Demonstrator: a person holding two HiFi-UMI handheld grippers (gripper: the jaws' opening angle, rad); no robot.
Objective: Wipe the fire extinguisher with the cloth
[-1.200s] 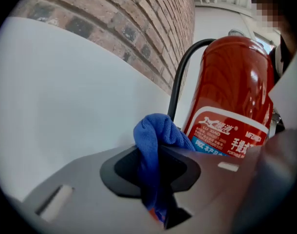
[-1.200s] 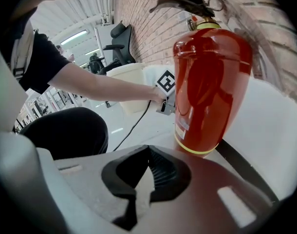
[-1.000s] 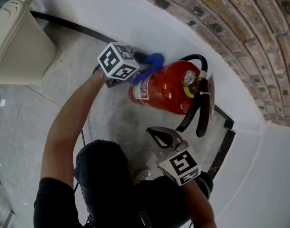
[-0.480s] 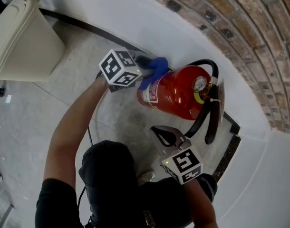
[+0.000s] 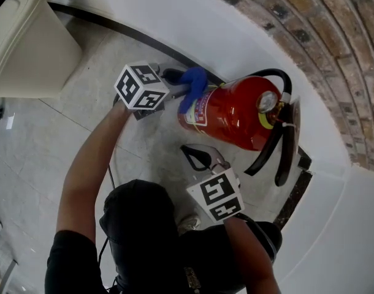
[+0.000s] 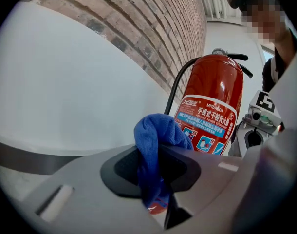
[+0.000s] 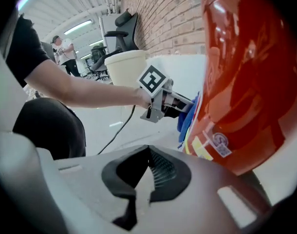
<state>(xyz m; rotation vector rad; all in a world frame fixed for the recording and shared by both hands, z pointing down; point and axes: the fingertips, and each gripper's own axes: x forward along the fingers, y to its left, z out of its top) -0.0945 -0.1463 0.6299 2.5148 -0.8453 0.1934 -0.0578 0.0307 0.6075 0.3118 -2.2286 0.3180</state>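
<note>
- The left gripper is still pinching the bunched blue cloth in narrowly parted jaws, against the red cylindrical fire extinguisher (upright beside the white wall).
- The right gripper, jaws closed on nothing, is seemingly edging closer.

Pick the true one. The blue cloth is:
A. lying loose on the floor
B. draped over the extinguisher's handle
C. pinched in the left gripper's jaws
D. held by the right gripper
C: the blue cloth sits clamped between the jaws of the left gripper, while the right gripper is shut on nothing.
</note>
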